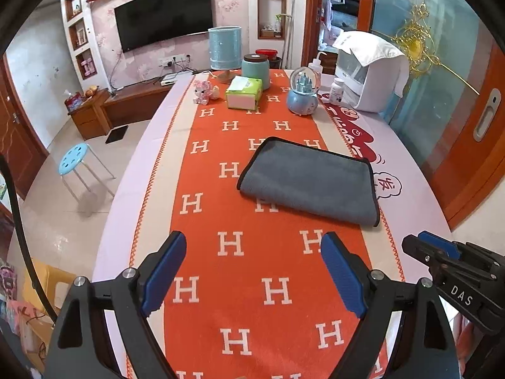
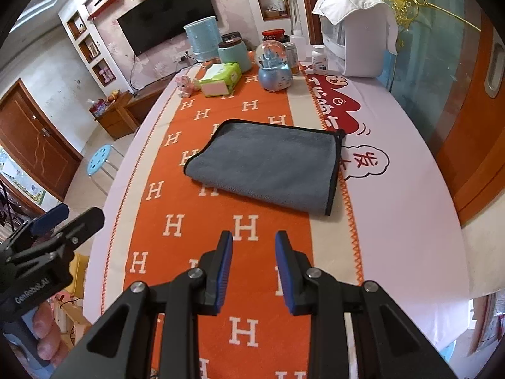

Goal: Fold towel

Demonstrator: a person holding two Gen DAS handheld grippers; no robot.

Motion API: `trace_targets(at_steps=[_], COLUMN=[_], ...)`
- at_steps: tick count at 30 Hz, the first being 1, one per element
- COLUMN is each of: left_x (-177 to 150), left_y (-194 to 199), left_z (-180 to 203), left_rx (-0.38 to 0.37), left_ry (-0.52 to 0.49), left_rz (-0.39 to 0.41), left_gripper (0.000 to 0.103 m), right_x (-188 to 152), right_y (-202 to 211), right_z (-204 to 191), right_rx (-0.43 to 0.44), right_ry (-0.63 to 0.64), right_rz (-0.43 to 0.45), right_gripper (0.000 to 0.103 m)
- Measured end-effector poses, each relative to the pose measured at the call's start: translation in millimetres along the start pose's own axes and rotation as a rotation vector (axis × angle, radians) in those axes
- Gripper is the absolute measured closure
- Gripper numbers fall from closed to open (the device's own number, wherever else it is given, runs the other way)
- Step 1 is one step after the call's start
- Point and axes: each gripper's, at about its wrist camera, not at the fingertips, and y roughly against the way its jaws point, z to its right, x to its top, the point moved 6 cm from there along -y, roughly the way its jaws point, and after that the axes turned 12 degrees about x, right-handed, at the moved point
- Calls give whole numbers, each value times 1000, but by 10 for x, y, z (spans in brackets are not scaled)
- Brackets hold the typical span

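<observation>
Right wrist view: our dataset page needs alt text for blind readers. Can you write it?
A grey towel, already folded once, lies on an orange H-patterned table runner, untouched. The right gripper hovers open before it, empty; the left gripper shows at the left edge.

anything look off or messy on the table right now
Nothing stands out. The grey towel lies folded and flat on the orange runner, though set at a slant to its stripes. The snow globe and tissue box stand upright at the far end. No spills show.
</observation>
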Motion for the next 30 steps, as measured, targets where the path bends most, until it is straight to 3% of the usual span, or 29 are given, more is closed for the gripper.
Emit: trace_targets(at_steps=[9, 20, 25, 30], left_x=[-255, -631, -717, -786], left_y=[269, 460, 530, 584], left_z=[-28, -51, -96, -98], left_rx=[28, -13, 8, 2], left_ry=[3, -1, 2, 8], left_rz=[63, 32, 40, 39], left_gripper=[16, 13, 13, 13], right_x=[-263, -654, -767, -883], right_y=[145, 332, 419, 464], right_z=[-134, -335, -450, -508], right_rx=[13, 30, 28, 11], right_ry=[11, 40, 75, 101], right_rz=[40, 75, 90, 99], right_gripper=[75, 71, 70, 63])
